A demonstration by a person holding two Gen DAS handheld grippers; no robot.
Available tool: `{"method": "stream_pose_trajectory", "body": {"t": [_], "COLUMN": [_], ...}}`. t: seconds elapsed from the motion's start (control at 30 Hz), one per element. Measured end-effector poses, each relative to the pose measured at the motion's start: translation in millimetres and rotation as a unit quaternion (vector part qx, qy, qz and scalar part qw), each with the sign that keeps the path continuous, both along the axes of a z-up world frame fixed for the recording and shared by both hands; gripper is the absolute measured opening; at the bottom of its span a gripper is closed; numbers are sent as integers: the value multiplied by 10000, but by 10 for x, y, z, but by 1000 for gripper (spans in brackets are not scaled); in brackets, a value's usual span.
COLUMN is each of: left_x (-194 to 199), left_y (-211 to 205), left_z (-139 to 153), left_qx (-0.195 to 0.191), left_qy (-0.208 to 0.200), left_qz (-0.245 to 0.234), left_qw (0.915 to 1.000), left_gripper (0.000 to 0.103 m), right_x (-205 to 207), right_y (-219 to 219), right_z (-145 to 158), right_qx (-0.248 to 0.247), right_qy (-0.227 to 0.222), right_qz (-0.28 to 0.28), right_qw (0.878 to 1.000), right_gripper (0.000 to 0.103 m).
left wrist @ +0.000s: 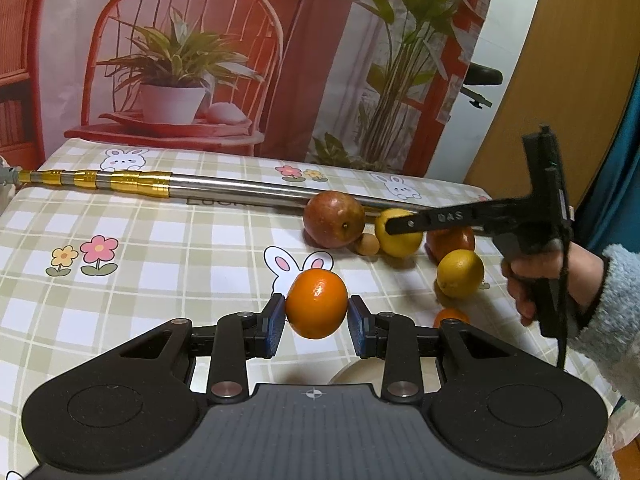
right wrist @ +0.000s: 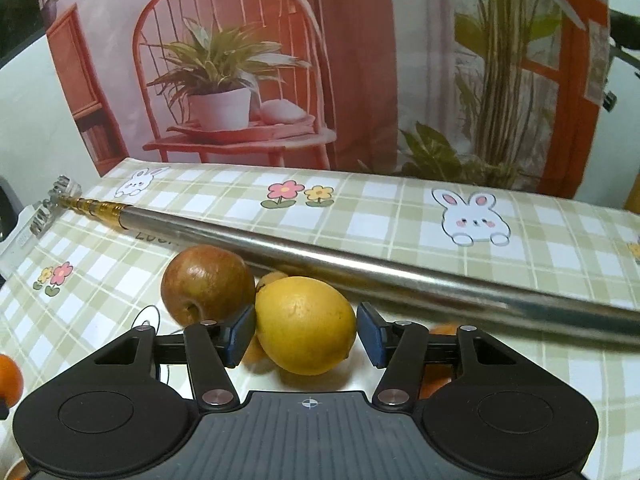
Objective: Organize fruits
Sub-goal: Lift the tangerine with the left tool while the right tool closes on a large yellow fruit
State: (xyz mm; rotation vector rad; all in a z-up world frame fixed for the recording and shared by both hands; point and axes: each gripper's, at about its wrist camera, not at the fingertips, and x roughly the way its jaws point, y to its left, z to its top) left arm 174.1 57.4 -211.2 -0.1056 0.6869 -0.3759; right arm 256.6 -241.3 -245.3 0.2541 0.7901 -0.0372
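Note:
My left gripper [left wrist: 316,320] is shut on an orange [left wrist: 316,303] and holds it above the checked tablecloth. My right gripper [right wrist: 306,330] has its blue pads on either side of a yellow lemon [right wrist: 306,324]; the left pad touches it and a small gap shows at the right pad. That lemon [left wrist: 394,236] also shows in the left wrist view under the right gripper's finger. A reddish apple [right wrist: 206,284] [left wrist: 334,220] lies just left of it, with a small tan fruit [left wrist: 367,245] between. A second lemon [left wrist: 460,274] and more oranges [left wrist: 450,240] lie nearby.
A long steel telescopic pole [right wrist: 360,264] with gold bands [left wrist: 120,182] lies across the table behind the fruit. A white round rim [left wrist: 352,372] shows below my left gripper. A printed backdrop stands at the table's far edge. The person's hand [left wrist: 552,280] holds the right gripper.

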Motion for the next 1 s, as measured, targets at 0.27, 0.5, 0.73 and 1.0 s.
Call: {"method": "stream_pose_trajectory", "body": {"t": [0.27, 0.5, 0.73, 1.0], "left_x": [-13, -12, -28, -41], "left_y": [-26, -25, -27, -23], "left_z": [-10, -13, -19, -39], "left_qx": [5, 21, 23, 14], "left_qy": [27, 61, 84, 127], "left_qz": [-74, -82, -87, -105], "left_qw": [10000, 9999, 9999, 9999], "left_gripper": [36, 36, 36, 36], "right_x": [-383, -491, -418, -369], "right_y": [114, 363, 312, 373], "right_z": [97, 94, 50, 11], "right_qx": [221, 65, 271, 204], "right_qy": [132, 283, 214, 143], "right_qz": [312, 689, 479, 398], "right_qw": [9992, 9972, 9983, 9989], "right_gripper": [51, 52, 54, 55]}}
